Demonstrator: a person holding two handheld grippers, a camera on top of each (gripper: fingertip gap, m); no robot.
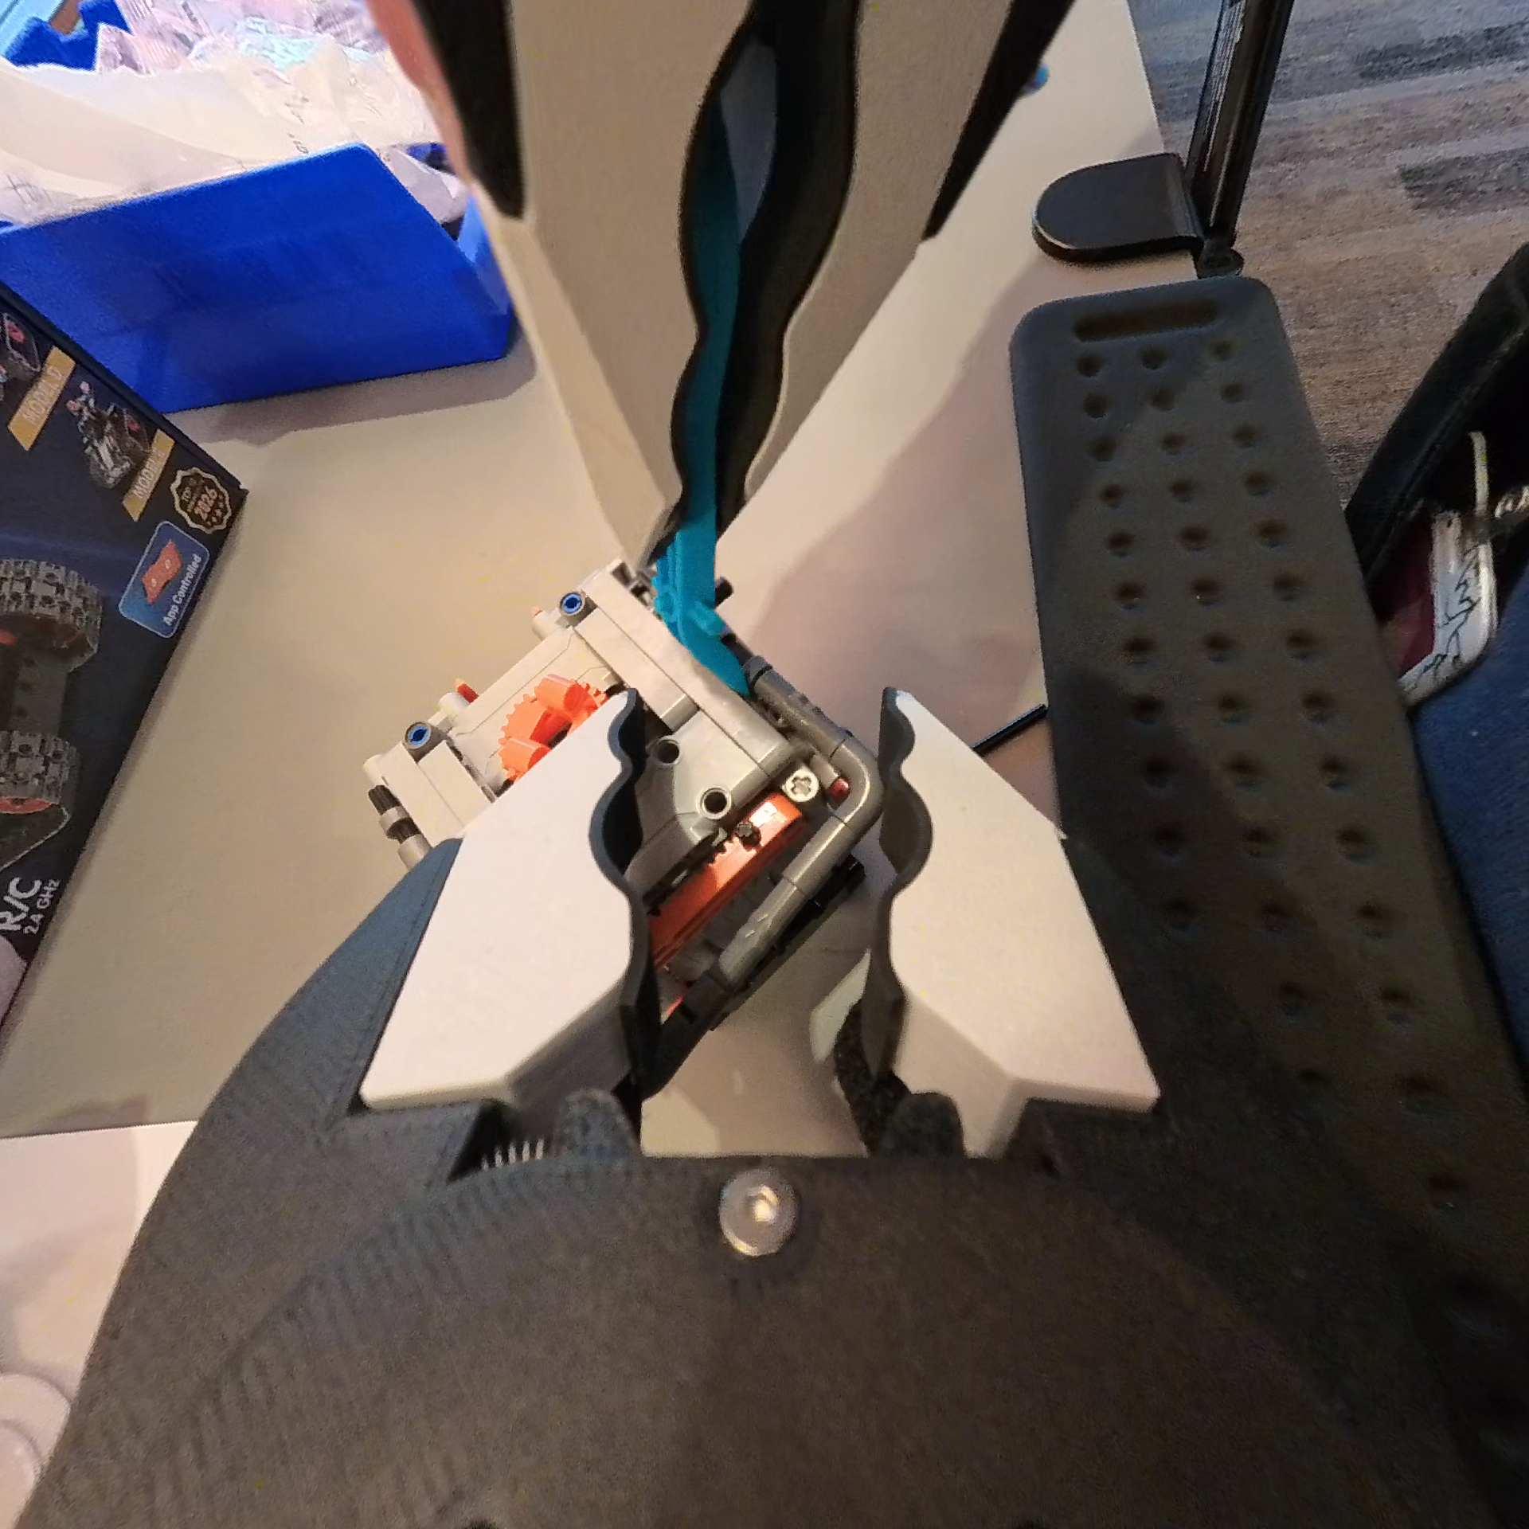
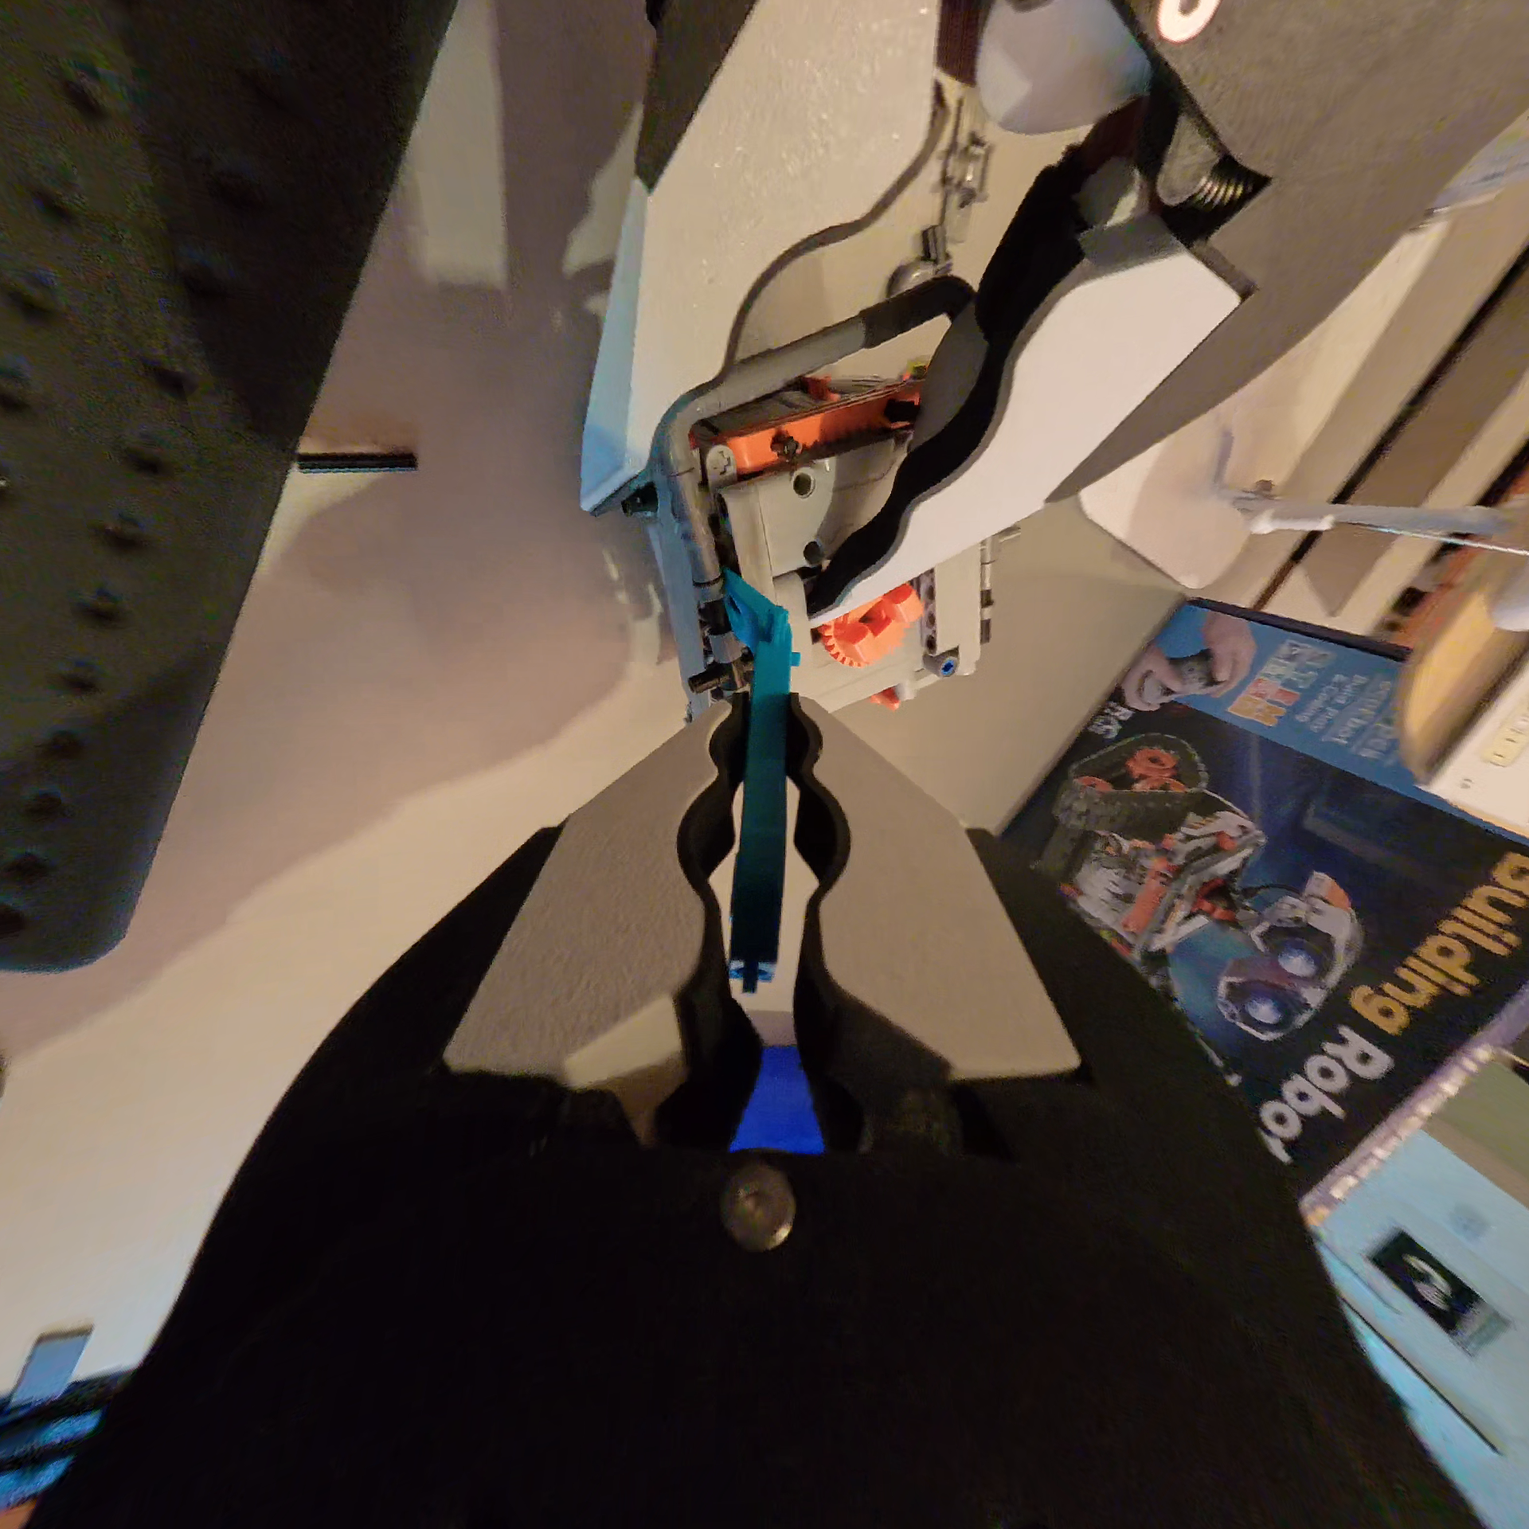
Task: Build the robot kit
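- Lying under both grippers is a pale, off-white tabletop (image 1: 347, 513); beyond its far edge in the left wrist view there is mottled grey carpet (image 1: 1390, 107) and a black flat-footed stand (image 1: 1117, 207).
- The left gripper (image 1: 757, 720) has its jaws part open around a brick-built assembly (image 1: 662, 745), with the left finger pressed against the model's side; whether the right finger touches it, I cannot tell.
- The assembly is light grey with an orange gear (image 1: 542, 711), blue pins, an orange panel low between the jaws and a bent grey tube at its right corner.
- The right gripper (image 2: 765, 703) has its jaws nearly closed, pinching a long teal tool (image 2: 757, 827) that runs lengthwise between the fingers; the tool's forked tip lies against the assembly's edge just ahead of the jaws.
- In the right wrist view the other gripper comes in from the upper right, its grey finger (image 2: 1034, 430) lying across the model.
- Left of the left jaws sits a blue bin (image 1: 248, 265) with crumpled clear plastic bags (image 1: 165, 107) in it.
- A dark printed box (image 2: 1291, 852) showing a tracked robot lies flat on the table, right of the right jaws.
- A perforated black panel (image 1: 1224, 620) stands right of the left jaws.
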